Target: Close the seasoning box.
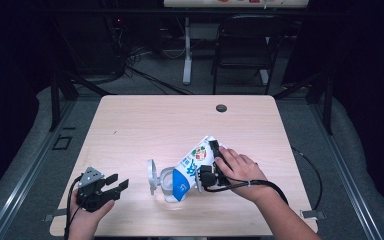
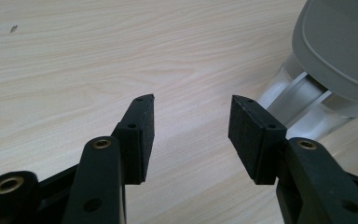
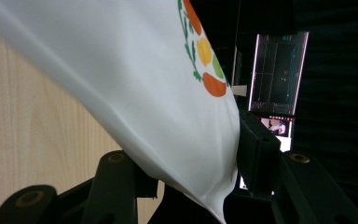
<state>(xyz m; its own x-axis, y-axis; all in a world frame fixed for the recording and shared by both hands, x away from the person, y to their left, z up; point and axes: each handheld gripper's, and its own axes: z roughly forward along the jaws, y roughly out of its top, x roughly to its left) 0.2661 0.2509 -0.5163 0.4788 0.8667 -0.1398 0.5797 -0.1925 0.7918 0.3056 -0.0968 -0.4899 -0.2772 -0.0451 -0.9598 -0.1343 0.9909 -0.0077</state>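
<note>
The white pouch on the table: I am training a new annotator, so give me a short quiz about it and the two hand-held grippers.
1. True or false: the right hand-held gripper grips the white pouch.
2. Which way does the pouch tilt? A) its lower end toward the clear container B) flat on the table C) upright beside the chair
3. Fill in: the left hand-held gripper has its jaws ____, nothing between them.

Key: 1 true; 2 A; 3 open. The container's grey lid stands flipped open at its left side.
</note>
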